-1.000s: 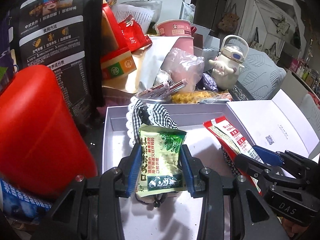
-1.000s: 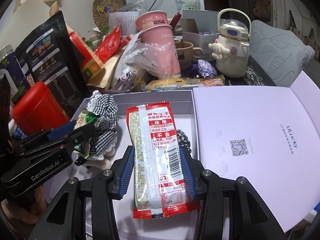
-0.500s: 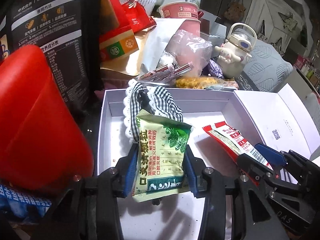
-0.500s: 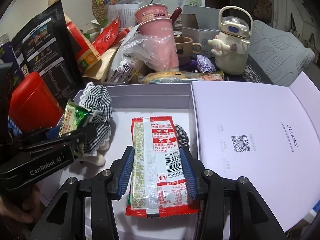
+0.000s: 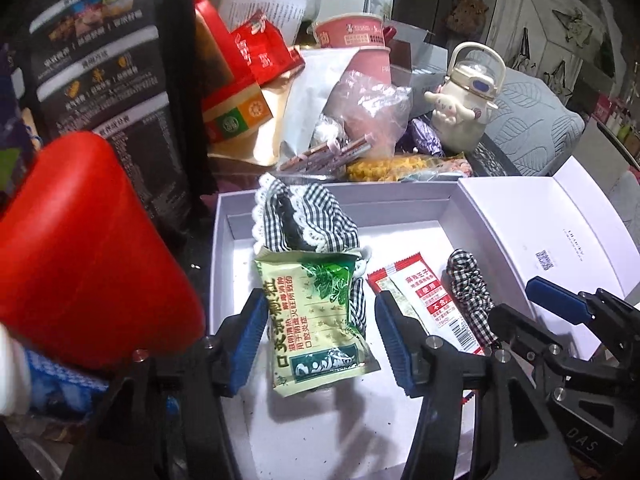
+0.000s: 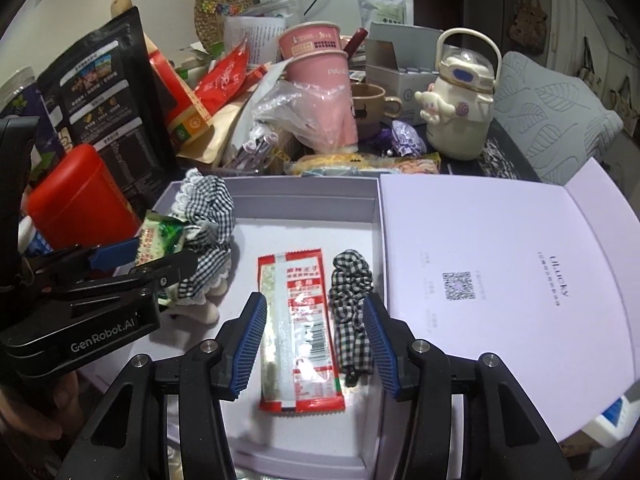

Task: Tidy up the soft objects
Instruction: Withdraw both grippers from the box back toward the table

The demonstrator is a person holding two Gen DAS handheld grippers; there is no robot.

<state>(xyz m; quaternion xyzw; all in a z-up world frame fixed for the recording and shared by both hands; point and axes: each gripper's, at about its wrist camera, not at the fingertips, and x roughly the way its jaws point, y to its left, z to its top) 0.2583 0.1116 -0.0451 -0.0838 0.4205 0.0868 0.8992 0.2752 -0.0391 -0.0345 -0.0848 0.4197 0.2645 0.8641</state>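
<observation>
Standing spread apart, the two blue pads of the left claw (image 5: pixel 322 338) have the green packet (image 5: pixel 316 322) between them, and I cannot tell if a pad touches it. This packet lies tilted on the big checkered cloth with lace edge (image 5: pixel 304 220), at the left side of the white box (image 5: pixel 400 198). The right claw (image 6: pixel 314 340) is also spread wide, and it pinches nothing. Between its pads, on the floor of the box, lie the red packet (image 6: pixel 300 332) and, just beside it on the right, the small checkered hair band (image 6: pixel 352 300); both are flat and apart from the pads. In the left wrist view the red packet (image 5: pixel 428 300) and the hair band (image 5: pixel 472 296) are seen near the right wall of the box, and the right claw (image 5: pixel 472 328) comes in from the lower right. The open lid (image 6: pixel 500 280) of the box lies flat at the right, with a small square code printed on it. Outside the box, on the left, stands a red container (image 5: pixel 88 252), and behind it a tall black bag (image 5: pixel 108 84). Behind the box the desk is crowded: pink cups (image 6: pixel 320 76), a clear plastic bag (image 6: pixel 296 112), a brown mug (image 6: pixel 370 106) and a cream bottle with a handle (image 6: pixel 460 96). A grey cushion (image 6: pixel 552 120) is at the far right.
</observation>
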